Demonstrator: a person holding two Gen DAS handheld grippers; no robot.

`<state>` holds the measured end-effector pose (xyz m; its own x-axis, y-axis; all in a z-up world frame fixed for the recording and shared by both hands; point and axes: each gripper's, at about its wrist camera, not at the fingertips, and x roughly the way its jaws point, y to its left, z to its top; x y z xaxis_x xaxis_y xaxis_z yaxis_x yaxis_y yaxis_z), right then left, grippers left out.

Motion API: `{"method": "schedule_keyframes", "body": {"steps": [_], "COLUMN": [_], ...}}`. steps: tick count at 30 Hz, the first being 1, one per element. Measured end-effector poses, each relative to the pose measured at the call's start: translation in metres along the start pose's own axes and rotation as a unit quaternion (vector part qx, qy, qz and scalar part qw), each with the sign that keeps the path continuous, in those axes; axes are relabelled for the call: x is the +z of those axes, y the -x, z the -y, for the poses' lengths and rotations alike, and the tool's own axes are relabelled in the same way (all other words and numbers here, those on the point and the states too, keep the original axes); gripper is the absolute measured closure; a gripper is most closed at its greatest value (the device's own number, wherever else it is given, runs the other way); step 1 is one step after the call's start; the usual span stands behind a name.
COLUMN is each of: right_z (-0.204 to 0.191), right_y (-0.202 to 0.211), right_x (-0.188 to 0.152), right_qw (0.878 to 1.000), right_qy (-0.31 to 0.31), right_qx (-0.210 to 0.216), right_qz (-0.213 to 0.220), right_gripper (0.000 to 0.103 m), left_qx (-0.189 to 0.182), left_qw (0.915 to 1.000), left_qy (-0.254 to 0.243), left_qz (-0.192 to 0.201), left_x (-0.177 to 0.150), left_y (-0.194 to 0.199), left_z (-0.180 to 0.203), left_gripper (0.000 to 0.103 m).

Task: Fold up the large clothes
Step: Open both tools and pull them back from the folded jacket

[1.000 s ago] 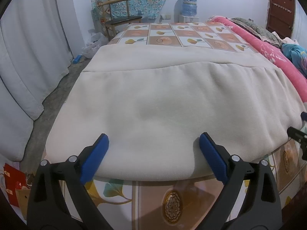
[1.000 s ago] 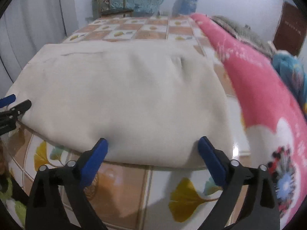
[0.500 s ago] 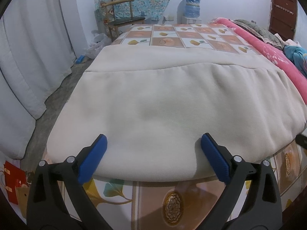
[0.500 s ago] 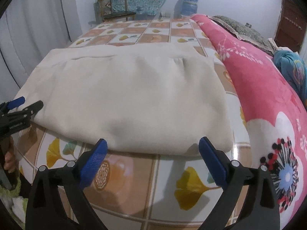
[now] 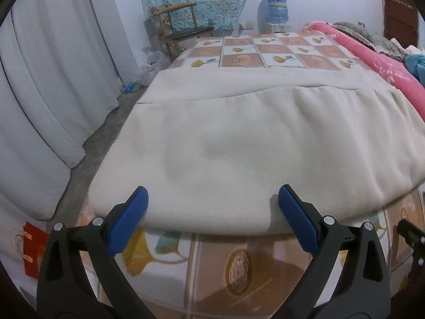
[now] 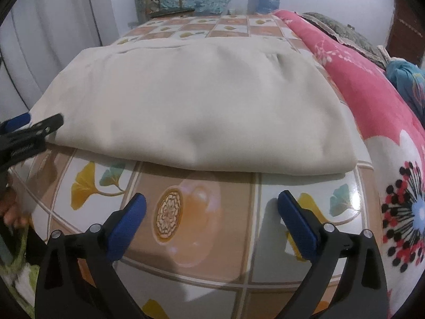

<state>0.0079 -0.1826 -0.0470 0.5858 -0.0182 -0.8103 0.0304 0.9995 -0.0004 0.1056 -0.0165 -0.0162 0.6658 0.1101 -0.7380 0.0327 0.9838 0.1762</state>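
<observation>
A large cream garment (image 5: 239,143) lies folded flat on the bed, its near folded edge facing me. My left gripper (image 5: 212,212) stands open just at that near edge, the blue pads either side of the hem with nothing held. In the right wrist view the same cream garment (image 6: 202,106) lies further off. My right gripper (image 6: 212,218) is open over the bare patterned sheet, a short way back from the garment's edge. The left gripper (image 6: 29,133) shows at the left border of the right wrist view, beside the garment's left corner.
The bed sheet (image 6: 186,239) has orange and white squares with leaf prints. A pink flowered blanket (image 6: 372,101) runs along the right side. White curtains (image 5: 39,93) hang left, with a wooden chair (image 5: 183,26) and a water bottle (image 5: 276,2) at the far wall.
Both grippers have drawn back from the garment towards the bed's near edge, the right one further. The garment lies still.
</observation>
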Motion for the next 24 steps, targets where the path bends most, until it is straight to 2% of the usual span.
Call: {"method": "schedule_keyframes", "body": {"steps": [10,18,24], "right_z": [-0.001,0.001,-0.001], "right_y": [-0.001,0.009,0.029], "right_x": [0.001,0.0,0.006], "right_qw": [1.0,0.999,0.999], "right_qy": [-0.015,-0.03,-0.032], "right_qx": [-0.01,0.01,0.012], "right_qz": [0.0,-0.031,-0.009], "right_gripper": [0.007,0.007,0.007], "left_qx": [-0.055,-0.068,-0.069], "left_qw": [0.9969,0.9946,0.9947], "left_qy": [0.02,0.046,0.041], "left_qz": [-0.053,-0.063,-0.065], "left_x": [-0.026,-0.033,-0.035], "left_y": [0.023,0.034,0.04], "left_z": [0.006,0.006,0.011], "left_gripper": [0.008,0.008,0.008]}}
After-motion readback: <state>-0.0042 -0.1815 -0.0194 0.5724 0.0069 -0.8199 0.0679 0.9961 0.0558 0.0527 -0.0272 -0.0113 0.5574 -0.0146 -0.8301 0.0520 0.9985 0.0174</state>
